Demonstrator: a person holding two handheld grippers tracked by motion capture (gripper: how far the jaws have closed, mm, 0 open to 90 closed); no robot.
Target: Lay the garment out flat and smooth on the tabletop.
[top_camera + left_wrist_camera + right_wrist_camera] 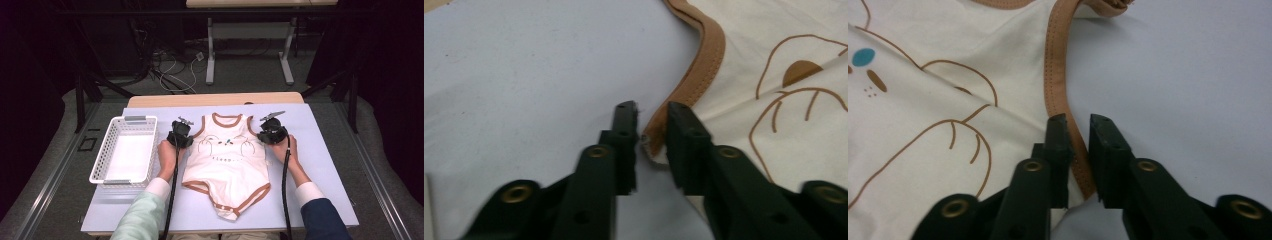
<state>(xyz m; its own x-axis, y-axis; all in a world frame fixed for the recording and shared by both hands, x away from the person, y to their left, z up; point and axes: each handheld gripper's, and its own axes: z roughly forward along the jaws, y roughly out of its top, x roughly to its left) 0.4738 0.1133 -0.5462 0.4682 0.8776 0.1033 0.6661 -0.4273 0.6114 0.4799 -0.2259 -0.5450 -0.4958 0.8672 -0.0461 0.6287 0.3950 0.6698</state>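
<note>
Bodysuit, cream with brown trim, lies flat and face-up on the pale blue table cover, crotch end nearest the person and neckline farthest, in the middle between the two hands. From the near edge, both forearms reach forward along its flanks, so that each tool meets one armhole. The left gripper sits at the garment's left armhole and the right gripper at its right; this mirrored placement suggests a two-point pick-up of the upper edge (likely to lift or fold the piece evenly). The high view gives the layout but not the jaw state. The left gripper view supplies it: the brown armhole binding runs down into a narrow gap, jaws parted slightly, the trim's lower end just between them and not visibly pinched. The right gripper view shows the matching binding passing between that tool's jaws, which stand a little apart, straddling the trim without clamping it. These close views also reveal the printed line drawing and a small teal spot, which the high view renders only faintly. Left of the garment, well apart, stands a white basket, probably the destination. Beyond the far table edge, cables lie on the floor.
</note>
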